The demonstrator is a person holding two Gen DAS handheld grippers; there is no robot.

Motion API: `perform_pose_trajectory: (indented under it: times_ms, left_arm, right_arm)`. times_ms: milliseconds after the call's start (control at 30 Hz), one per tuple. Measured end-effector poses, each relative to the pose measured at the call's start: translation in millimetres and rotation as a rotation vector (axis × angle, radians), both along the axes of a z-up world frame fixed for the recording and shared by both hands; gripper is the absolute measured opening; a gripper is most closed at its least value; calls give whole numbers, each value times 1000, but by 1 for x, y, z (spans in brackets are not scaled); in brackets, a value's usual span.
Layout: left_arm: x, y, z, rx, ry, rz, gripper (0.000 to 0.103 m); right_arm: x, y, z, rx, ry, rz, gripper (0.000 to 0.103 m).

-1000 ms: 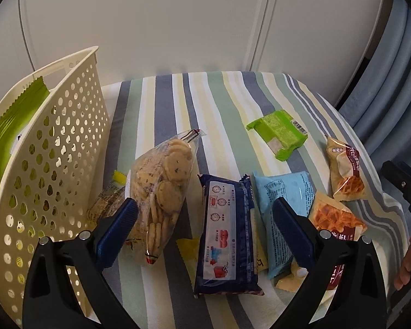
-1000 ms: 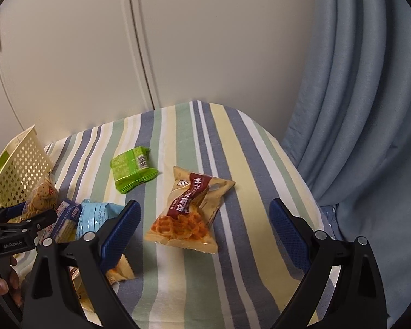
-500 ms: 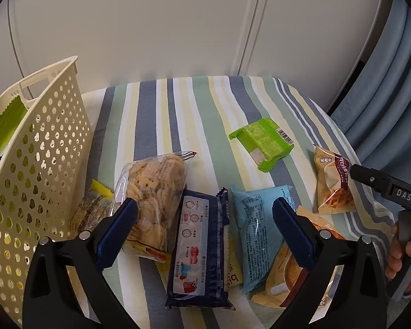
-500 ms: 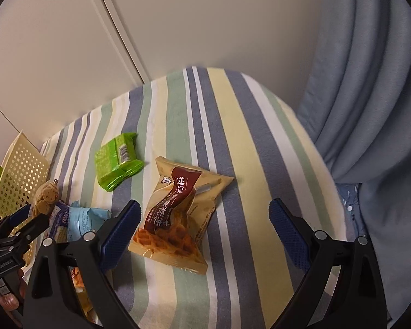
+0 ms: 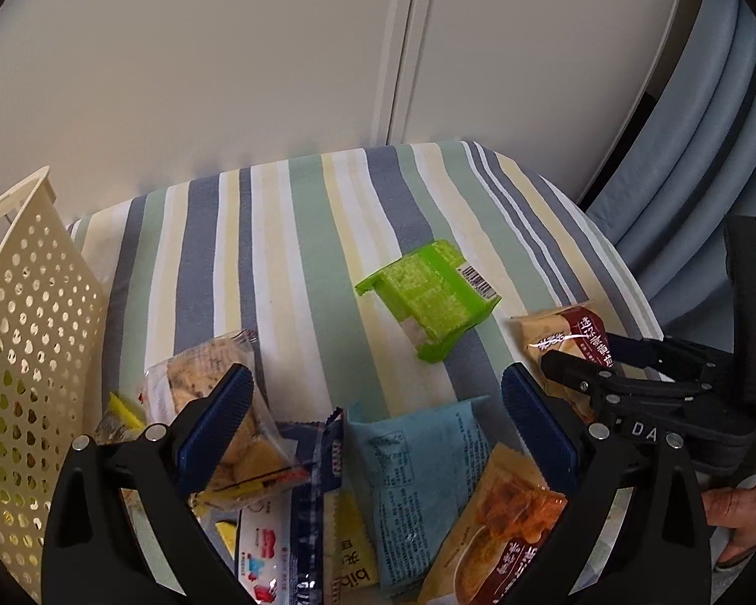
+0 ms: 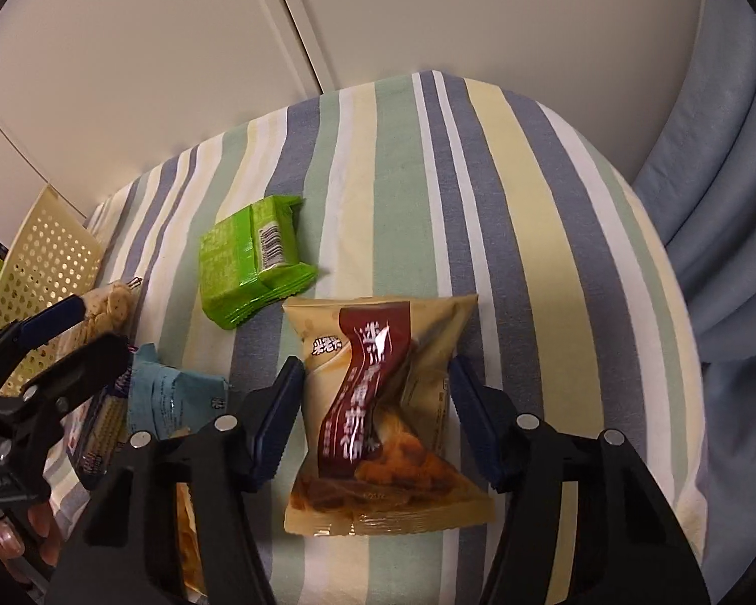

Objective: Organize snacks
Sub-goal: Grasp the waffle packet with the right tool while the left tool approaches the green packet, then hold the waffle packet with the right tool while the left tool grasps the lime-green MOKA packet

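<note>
Snacks are lying scattered over a striped desk (image 6: pixel 529 191). The right tongs (image 6: pixel 375 423) are straddling a tan waffle snack packet (image 6: pixel 383 403), their blue pads sitting on either side of its pinched middle; whether they are pressing it or just short of touching cannot be told from this view. Ahead and to the left of these tongs a green packet (image 6: pixel 249 262) is lying flat. The left tongs (image 5: pixel 378 428) are spread wide and gripping nothing, hovering over a cluster: a clear bag of round biscuits (image 5: pixel 216 403) by the left pad, a dark blue packet (image 5: pixel 302 519) and a light blue packet (image 5: pixel 418 479) between the pads, an orange packet (image 5: pixel 499 534) by the right pad. A cream perforated basket (image 5: pixel 30 353) is standing to the far left.
</note>
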State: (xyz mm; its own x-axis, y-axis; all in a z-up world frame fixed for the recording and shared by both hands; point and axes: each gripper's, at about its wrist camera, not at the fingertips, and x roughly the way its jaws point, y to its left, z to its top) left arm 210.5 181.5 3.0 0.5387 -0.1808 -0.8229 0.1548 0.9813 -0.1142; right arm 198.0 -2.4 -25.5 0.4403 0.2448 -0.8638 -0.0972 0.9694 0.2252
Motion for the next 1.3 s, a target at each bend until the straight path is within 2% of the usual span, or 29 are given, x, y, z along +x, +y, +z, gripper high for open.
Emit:
perform_pose_trajectory:
  times_ms: [167, 333, 467, 700, 767, 833, 1033, 1300]
  left_arm:
    - [22, -19, -7, -22, 49, -37, 100]
    - [46, -26, -21, -67, 126, -7, 100]
    - [57, -30, -29, -106, 165, 38, 100]
    - [64, -40, -44, -71, 179, 74, 98]
    - [64, -41, -43, -46, 161, 71, 87]
    - [65, -43, -41, -63, 152, 58, 75]
    - [59, -47, -32, -27, 106, 31, 71]
    - [40, -39, -11, -34, 42, 27, 70]
  right_arm:
    - [-3, -2, 2, -2, -17, -1, 57]
    - [-9, -2, 12, -126, -74, 2, 57]
    - [-7, -8, 10, -95, -60, 4, 57]
    - [-2, -14, 4, -48, -27, 13, 57]
    - [-2, -15, 3, -49, -25, 17, 57]
    - [-2, -15, 3, -47, -23, 20, 57]
    - [-3, -20, 2, -25, -20, 21, 58]
    - [-1, -16, 1, -23, -25, 22, 57]
